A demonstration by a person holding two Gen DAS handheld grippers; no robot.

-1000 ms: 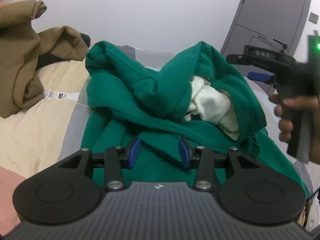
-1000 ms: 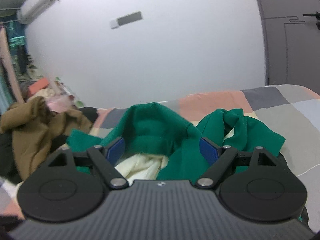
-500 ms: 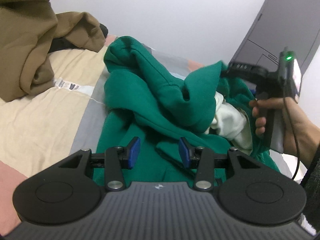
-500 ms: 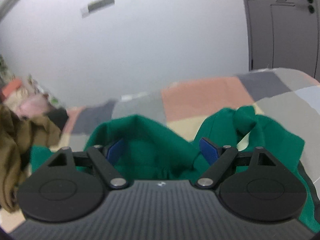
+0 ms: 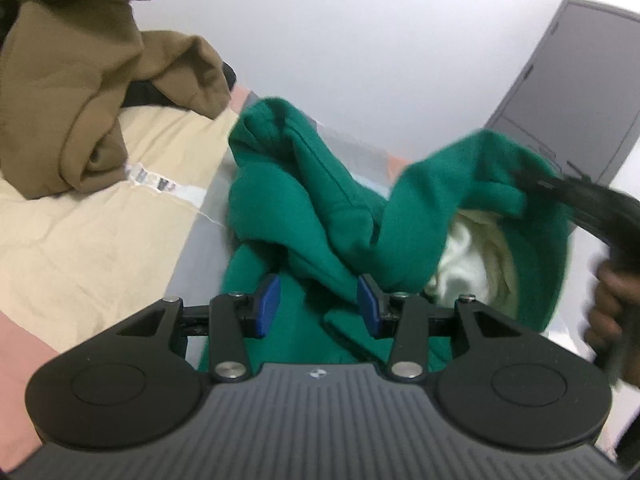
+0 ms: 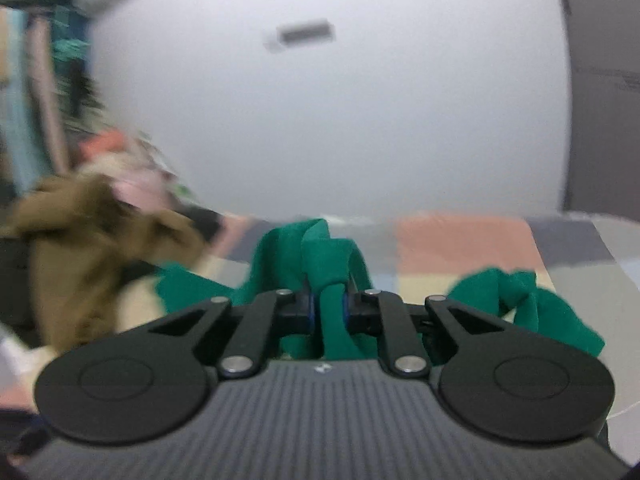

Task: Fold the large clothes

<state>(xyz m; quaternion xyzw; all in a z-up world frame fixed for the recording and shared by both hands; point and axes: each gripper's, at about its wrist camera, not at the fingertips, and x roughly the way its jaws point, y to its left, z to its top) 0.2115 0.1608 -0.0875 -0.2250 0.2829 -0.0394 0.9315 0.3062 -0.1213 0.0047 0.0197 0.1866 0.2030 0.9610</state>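
Note:
A crumpled green hoodie (image 5: 304, 208) with a cream lining (image 5: 472, 260) lies on the bed. My left gripper (image 5: 318, 306) hangs low over its near side. Its blue pads stand half apart, with green cloth lying beyond them and nothing pinched. In the right wrist view my right gripper (image 6: 328, 312) has its jaws closing, and a fold of the green hoodie (image 6: 320, 252) is squeezed between the pads. In the left wrist view the right gripper (image 5: 536, 184) is a dark blur holding up a peak of the cloth at the right.
A heap of brown clothing (image 5: 80, 100) sits at the back left of the bed. The patchwork bedcover (image 5: 80, 248) in beige, grey and pink spreads to the left. A person's hand (image 5: 608, 304) holds the right gripper's handle. A grey door (image 5: 580, 80) stands behind it.
The right gripper went from wide open to closed on a fold of the green hoodie and raised that fold. The left gripper slid sideways and rolled, its pads staying the same distance apart.

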